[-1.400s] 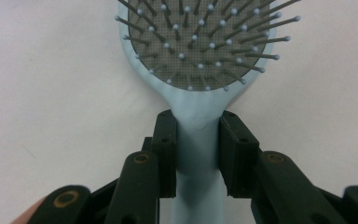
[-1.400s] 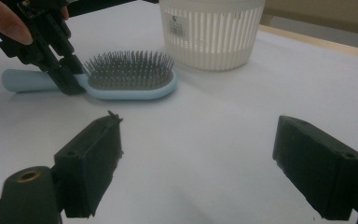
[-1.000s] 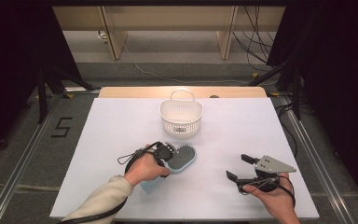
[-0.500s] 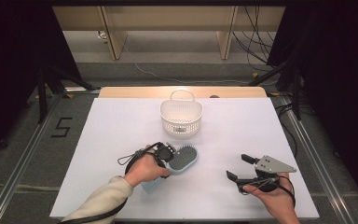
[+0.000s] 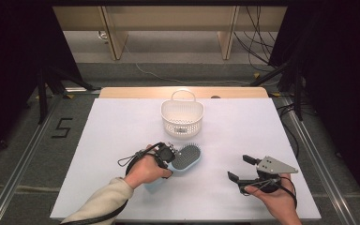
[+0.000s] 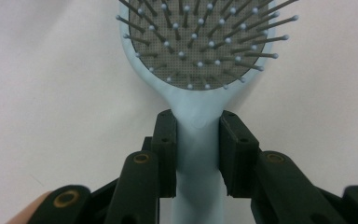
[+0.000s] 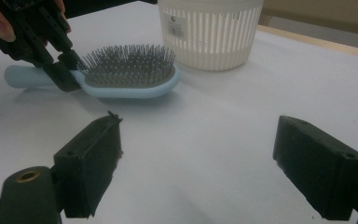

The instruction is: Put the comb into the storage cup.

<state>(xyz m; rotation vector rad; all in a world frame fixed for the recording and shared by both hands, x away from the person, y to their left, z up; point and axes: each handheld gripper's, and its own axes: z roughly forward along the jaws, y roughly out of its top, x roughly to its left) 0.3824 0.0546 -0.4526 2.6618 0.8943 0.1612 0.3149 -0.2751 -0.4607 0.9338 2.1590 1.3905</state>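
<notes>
A pale blue hairbrush lies on the white surface, bristles up, in the near-centre part of it, its oval head toward the far side and its handle pointing back toward the person. The left tool is clamped on the brush where the handle narrows just below the head. In the left gripper view the two black jaws press against either side of the blue neck, with the grey bristle pad right above them and the rest of the handle running down between the tool's arms. Seen from the right gripper view, the brush rests flat with its head toward the basket, and the left tool comes down on the neck from above, held by the left hand, whose sleeve is cream-coloured.

Just beyond the brush head, on the far side of the surface, stands a white slatted basket with a loop handle, close to the brush but apart from it.

The right tool sits well apart to the right, near the front edge, held in the right hand. Its jaws are spread wide with nothing between them; the right gripper view shows bare surface in the gap.
</notes>
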